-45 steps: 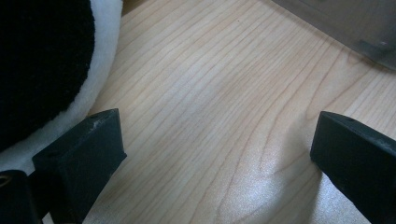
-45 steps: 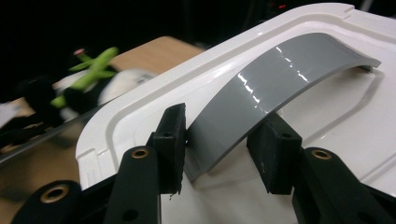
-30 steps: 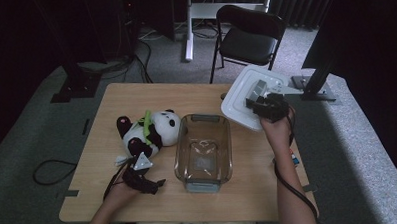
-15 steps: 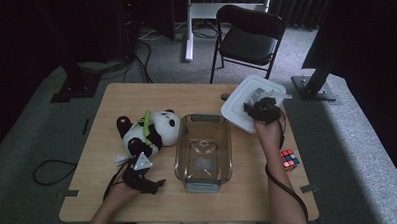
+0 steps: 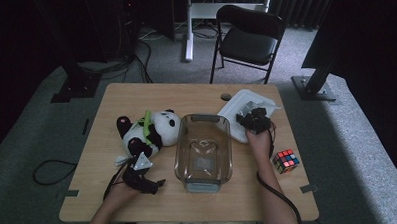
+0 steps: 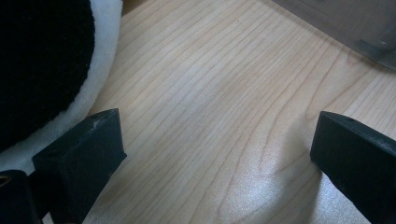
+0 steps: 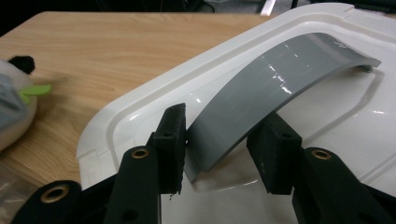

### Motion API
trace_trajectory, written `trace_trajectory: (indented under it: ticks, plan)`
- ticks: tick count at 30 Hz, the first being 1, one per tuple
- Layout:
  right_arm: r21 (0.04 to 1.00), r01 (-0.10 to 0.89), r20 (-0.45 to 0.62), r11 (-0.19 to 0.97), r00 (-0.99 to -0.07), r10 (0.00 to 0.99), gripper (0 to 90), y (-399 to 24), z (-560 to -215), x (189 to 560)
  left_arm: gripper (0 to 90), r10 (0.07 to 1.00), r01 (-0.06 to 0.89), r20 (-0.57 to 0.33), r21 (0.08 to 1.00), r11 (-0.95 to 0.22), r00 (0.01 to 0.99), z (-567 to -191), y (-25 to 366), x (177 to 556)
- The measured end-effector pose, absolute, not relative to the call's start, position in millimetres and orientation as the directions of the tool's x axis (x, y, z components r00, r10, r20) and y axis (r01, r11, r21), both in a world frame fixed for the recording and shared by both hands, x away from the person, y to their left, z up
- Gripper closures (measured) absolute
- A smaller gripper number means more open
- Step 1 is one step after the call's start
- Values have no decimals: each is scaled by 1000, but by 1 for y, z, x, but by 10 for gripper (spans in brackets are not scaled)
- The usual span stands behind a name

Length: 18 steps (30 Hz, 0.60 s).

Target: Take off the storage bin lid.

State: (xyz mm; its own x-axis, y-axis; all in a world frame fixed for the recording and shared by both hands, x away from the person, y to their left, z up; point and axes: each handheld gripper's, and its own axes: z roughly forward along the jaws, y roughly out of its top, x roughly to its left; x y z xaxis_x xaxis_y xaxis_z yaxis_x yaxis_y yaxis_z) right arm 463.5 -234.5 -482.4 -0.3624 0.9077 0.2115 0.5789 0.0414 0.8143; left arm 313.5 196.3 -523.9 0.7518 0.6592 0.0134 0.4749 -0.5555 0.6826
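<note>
Right hand-held gripper (image 7: 219,144) clamps the grey handle (image 7: 271,88) of the white lid (image 5: 239,110), which lies on the table (image 5: 186,97) just beside the clear container (image 5: 202,147), apparently touching its rim; the handle gives the firmest purchase. Left hand-held gripper (image 6: 219,154) rests wide open and empty beside the panda toy (image 5: 147,131), clear of the work.

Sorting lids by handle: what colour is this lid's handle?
Grey handle on a white lid, clearest in the right gripper view.
</note>
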Motion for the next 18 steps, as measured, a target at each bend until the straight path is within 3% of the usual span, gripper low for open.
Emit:
trace_trajectory:
  ticks: [18]
  plan:
    - [780,624,325,-39,-351,878,590,-239,-517,483,33,661,476,13,683,-554,750,-524,196,313]
